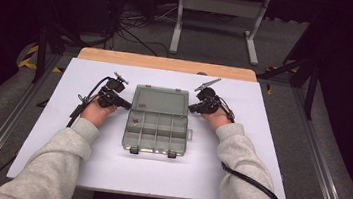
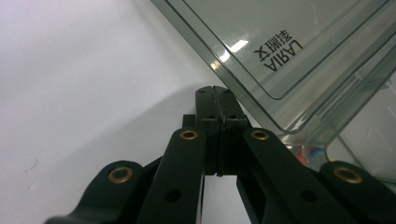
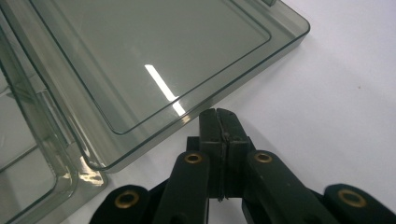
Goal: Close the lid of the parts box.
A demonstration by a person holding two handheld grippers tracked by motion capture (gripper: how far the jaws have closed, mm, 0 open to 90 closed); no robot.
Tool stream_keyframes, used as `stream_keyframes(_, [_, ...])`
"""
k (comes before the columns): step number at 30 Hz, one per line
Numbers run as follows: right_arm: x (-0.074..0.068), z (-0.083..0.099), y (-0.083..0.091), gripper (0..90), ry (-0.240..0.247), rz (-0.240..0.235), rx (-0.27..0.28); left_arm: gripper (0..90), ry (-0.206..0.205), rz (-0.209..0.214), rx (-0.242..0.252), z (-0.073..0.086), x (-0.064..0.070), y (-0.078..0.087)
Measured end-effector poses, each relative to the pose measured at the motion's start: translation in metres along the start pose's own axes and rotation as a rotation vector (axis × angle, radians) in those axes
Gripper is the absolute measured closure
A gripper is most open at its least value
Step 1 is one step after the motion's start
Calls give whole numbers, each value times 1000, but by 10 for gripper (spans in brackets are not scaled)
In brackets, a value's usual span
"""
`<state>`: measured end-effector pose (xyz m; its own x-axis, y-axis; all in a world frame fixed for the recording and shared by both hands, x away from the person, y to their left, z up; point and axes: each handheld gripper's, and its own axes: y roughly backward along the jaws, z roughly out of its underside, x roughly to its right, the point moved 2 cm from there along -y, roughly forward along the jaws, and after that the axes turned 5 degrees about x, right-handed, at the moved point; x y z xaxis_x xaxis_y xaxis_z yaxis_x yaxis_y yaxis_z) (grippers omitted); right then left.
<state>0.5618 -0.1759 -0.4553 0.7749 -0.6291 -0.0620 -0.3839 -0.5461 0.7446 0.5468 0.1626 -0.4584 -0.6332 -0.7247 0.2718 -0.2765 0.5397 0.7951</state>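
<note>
Here, box lid [image 1: 160, 100] between closed grippers.

One clear plastic organizer box [image 1: 157, 120] is lying open on one white tabletop [image 1: 238, 157], two tools are flanking it: left tool [image 1: 124, 105], right tool [image 1: 192, 108].

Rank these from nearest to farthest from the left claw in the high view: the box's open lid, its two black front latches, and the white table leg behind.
1. Open clear grey plastic lid, just right of the left claw.
2. Two black front latches, on the box's near edge.
3. White metal table leg, far behind the table.
</note>
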Motion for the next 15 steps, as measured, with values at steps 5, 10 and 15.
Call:
stream_keyframes(5, [1,0,0,900,-1,-5,1,897,-3,-2,3,-1,-1,0])
stream_keyframes(10, [1,-2,-1,900,1,-11,-8,897,-7,-16,1,-2,2,-1])
stream_keyframes(15, [-1,-4,-4,900,17,-8,0,897,-15,-19,16,-3,3,-3])
